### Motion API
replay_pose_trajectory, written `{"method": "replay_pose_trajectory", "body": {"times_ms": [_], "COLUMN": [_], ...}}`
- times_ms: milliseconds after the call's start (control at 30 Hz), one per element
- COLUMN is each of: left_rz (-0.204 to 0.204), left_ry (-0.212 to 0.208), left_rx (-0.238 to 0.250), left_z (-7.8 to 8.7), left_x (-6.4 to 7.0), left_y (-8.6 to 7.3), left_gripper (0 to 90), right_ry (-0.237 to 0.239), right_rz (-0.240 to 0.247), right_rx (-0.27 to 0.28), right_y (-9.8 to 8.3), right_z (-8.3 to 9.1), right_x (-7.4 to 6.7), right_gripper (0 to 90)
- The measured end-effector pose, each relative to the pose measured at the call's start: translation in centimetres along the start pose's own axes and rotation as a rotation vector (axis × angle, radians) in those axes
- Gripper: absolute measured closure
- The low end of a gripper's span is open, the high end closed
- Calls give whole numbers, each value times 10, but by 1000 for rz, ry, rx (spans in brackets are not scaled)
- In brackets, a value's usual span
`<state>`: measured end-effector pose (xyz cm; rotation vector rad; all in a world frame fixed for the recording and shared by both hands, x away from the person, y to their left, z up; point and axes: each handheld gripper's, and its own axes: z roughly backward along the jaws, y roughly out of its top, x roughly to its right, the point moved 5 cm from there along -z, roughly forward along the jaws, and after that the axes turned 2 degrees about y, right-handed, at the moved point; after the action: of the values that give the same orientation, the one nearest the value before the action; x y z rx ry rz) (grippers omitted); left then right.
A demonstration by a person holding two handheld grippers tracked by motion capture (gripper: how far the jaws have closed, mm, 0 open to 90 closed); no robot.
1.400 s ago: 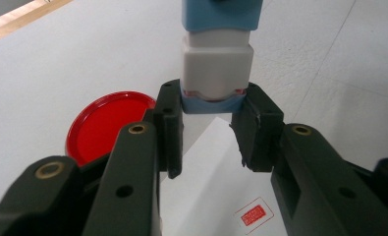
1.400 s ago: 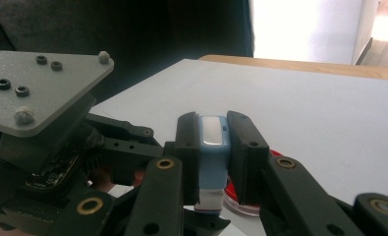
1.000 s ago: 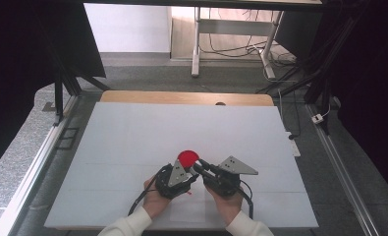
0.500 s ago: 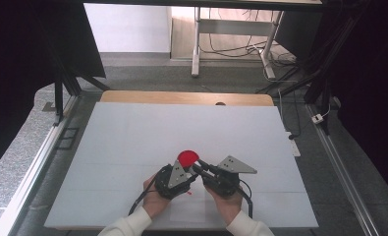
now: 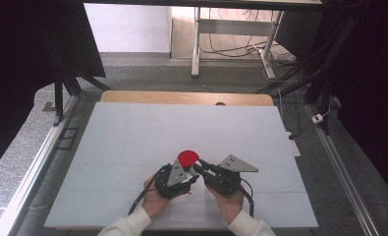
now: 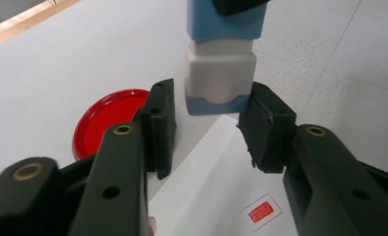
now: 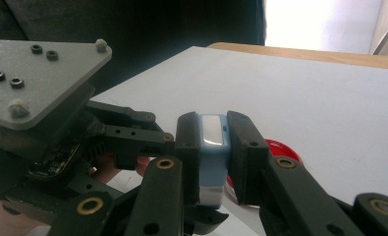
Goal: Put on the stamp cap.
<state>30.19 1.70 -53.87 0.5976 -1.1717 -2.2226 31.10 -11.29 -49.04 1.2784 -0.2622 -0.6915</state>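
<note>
One stamp [image 6: 220, 73], one red pad [image 6: 105, 120], one paper sheet [image 6: 216, 191], two claws.

The blue-and-white stamp [image 6: 221, 59] hangs upright, its white lower block and blue base just above the white paper [image 6: 216, 191], which lies flat at the near edge with a small red imprint [image 6: 261, 212].

The stamp [image 6: 220, 73] clamped in the right gripper [image 7: 213, 147] looks like smooth plastic, pale blue and matt white, with a glossy window on top. Left of the left gripper [image 6: 206, 128], whose matt black jaws carry brass-coloured pins, lies a glossy red plastic lid [image 6: 108, 120]. Beneath lies smooth white paper [image 6: 216, 196] on a matt white table [image 5: 132, 137] edged in wood.
</note>
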Motion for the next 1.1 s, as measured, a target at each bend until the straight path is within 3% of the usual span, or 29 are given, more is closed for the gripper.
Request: {"method": "replay_pose_trajectory", "body": {"times_ms": [533, 667, 900, 1100], "left_rz": [33, 33, 86, 122], "left_ry": [-35, -38, -14, 5], "left_rx": [-47, -55, -56, -48], "left_z": [6, 17, 43, 56], "left_x": [-6, -11, -31, -42], "left_y": [-5, -10, -23, -30], "left_gripper": [395, 389, 392, 393], "right_ry": [0, -3, -8, -7], "right_rz": [5, 8, 22, 42], "right_rx": [4, 3, -3, -5], "right_y": [2, 2, 3, 3], "right_z": [3, 4, 7, 8], "right_x": [6, 8, 13, 16], "right_gripper": [756, 756, 756, 756]}}
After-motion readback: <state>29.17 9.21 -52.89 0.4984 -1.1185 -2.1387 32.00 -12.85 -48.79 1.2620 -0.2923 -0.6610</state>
